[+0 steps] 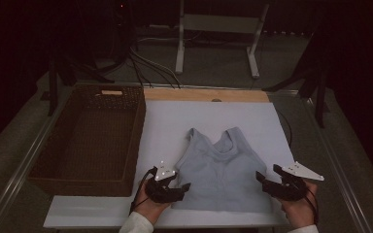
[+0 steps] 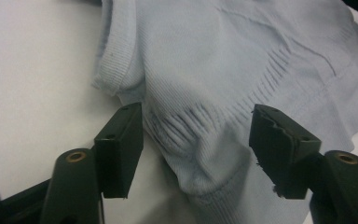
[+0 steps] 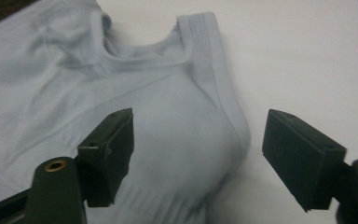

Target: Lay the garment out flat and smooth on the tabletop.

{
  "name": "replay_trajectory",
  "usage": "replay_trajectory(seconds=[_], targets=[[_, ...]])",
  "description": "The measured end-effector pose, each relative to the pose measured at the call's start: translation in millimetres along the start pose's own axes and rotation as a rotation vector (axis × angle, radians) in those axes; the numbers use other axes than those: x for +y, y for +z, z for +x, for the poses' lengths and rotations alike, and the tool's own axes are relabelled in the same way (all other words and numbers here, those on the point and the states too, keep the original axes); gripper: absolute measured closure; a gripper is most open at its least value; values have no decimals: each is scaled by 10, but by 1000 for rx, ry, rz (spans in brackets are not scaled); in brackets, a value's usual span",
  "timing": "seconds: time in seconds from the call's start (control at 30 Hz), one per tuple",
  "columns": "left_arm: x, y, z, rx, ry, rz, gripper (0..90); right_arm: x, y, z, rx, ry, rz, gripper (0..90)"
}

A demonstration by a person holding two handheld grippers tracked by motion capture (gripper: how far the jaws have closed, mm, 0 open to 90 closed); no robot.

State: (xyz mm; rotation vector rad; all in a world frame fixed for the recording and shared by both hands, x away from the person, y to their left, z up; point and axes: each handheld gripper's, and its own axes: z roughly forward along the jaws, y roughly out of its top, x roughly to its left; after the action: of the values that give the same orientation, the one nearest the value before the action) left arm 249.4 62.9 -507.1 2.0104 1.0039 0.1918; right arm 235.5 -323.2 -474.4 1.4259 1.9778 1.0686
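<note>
A dim room lies behind the white surface (image 1: 165, 121), with dark cables and the legs of a pale metal stand (image 1: 218, 29) on the floor beyond its far edge, where a strip of bare wood (image 1: 206, 94) shows.

The left tool (image 1: 183, 187) sits at the near left of the light blue tank top (image 1: 221, 170), held in a hand (image 1: 150, 206) that comes up from the bottom edge of the high view. In the left gripper view its jaws stand partly apart, and a bunched, ribbed fold of the top's side (image 2: 191, 135) rises between them; the left pad is just beside the cloth, the right pad stands clear of the fold, so nothing is pinched. The right tool (image 1: 261, 178) is at the garment's near right edge, its grey three-cornered plate (image 1: 302, 171) on top, in the other hand (image 1: 298, 211). In the right gripper view its jaws stand wide, straddling the top's side edge below the armhole (image 3: 200, 140), with neither pad pressing the cloth.

The tank top lies flat on the surface, straps pointing away from the person, hem nearest them, between the two tools. To its left, well apart from it, a dark woven basket (image 1: 43, 170) stands along the surface's left side, with a small pale tag (image 1: 111, 92) on its far rim.
</note>
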Motion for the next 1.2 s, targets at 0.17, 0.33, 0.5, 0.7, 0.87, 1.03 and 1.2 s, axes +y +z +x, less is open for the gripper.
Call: replay_trajectory(seconds=[0.17, 0.33, 0.5, 0.7, 0.87, 1.03, 1.2], targets=[[-15, 13, 6, -2, -3, 10, 438, -33, -8, -29, -10, 7, 14, 308], [-26, 31, 5, -16, 0, 33, 552, -60, -16, -61, -9, 25, 41, 384], [-30, 45, -12, -28, -1, 57, 727, -114, -23, -91, -1, 38, 86, 469], [-20, 31, -39, -39, 4, 68, 818, -177, -22, -82, 8, 40, 133, 525], [-17, -2, -38, -60, -8, 68, 844, -207, 39, -97, 29, 58, 185, 584], [-21, -25, -51, -69, -5, 70, 851, -227, 87, -113, 73, 85, 236, 732], [-26, -54, -57, -75, -9, 69, 853, -223, 74, -72, 103, 76, 259, 854]])
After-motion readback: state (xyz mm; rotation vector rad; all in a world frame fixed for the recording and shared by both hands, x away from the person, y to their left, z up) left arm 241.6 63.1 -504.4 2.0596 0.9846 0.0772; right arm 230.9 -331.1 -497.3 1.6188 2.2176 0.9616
